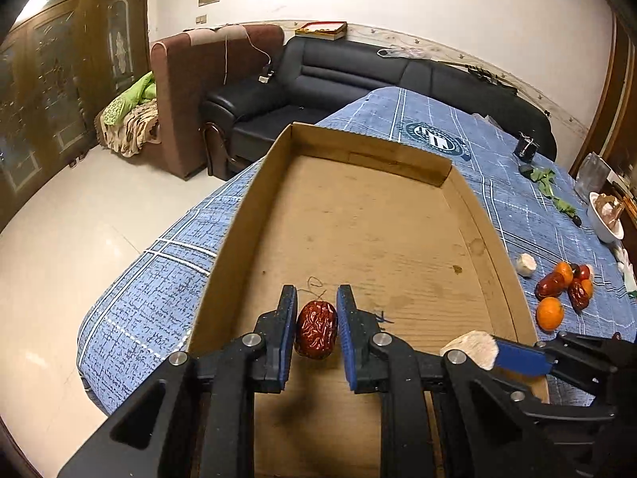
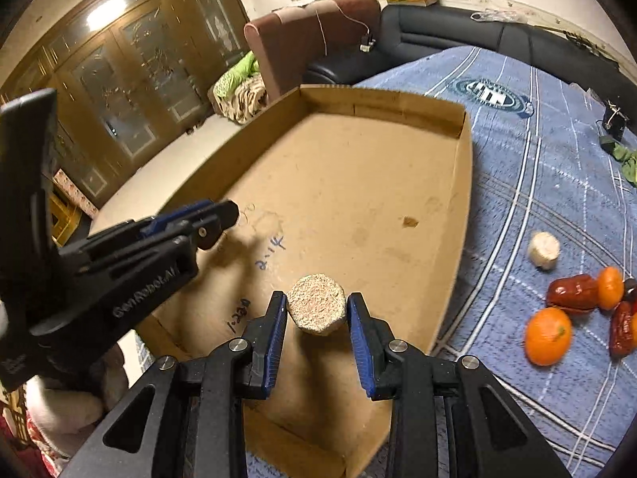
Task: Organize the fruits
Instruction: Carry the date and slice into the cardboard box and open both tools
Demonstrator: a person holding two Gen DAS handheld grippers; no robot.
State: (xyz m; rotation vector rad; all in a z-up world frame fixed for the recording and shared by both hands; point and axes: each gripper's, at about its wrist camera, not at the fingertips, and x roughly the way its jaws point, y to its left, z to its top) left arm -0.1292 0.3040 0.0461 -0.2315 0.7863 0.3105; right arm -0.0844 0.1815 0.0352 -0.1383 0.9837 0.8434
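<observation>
The left tool (image 1: 316, 328) pinches a red date (image 1: 315, 329) over the box (image 1: 370, 215). The right tool (image 2: 317, 320) pinches a pale round chunk (image 2: 316, 308).

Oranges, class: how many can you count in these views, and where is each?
2. One orange lies nearest on the blue cloth; a second orange sits behind it against the red dates. More may be hidden.

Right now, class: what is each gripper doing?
Left gripper: closed on a red date, above the cardboard box.
Right gripper: closed on a pale chunk.
</observation>
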